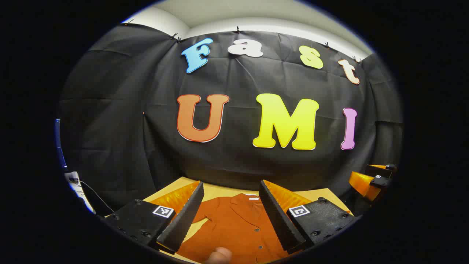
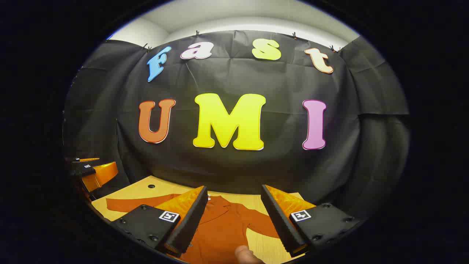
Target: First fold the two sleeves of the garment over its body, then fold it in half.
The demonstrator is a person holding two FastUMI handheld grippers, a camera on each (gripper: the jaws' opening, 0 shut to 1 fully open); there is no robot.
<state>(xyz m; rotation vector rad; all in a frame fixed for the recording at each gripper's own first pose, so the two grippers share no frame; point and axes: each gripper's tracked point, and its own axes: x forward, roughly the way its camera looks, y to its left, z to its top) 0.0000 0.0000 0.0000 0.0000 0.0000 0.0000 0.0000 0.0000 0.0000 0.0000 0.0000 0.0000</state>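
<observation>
A rust-orange buttoned garment lies flat on the wooden table, collar toward the back wall. In the right gripper view the garment has one sleeve stretched out to the left and the other sleeve angled to the right. My left gripper hangs open above the garment's chest, holding nothing. My right gripper is also open and free, above the collar area. The right gripper shows at the far right of the left gripper view, and the left gripper at the far left of the right gripper view.
The black booth wall stands close behind the table's far edge. A small round hole sits in the tabletop near the back left. A fingertip shows at the bottom of the left gripper view and another fingertip at the bottom of the right gripper view.
</observation>
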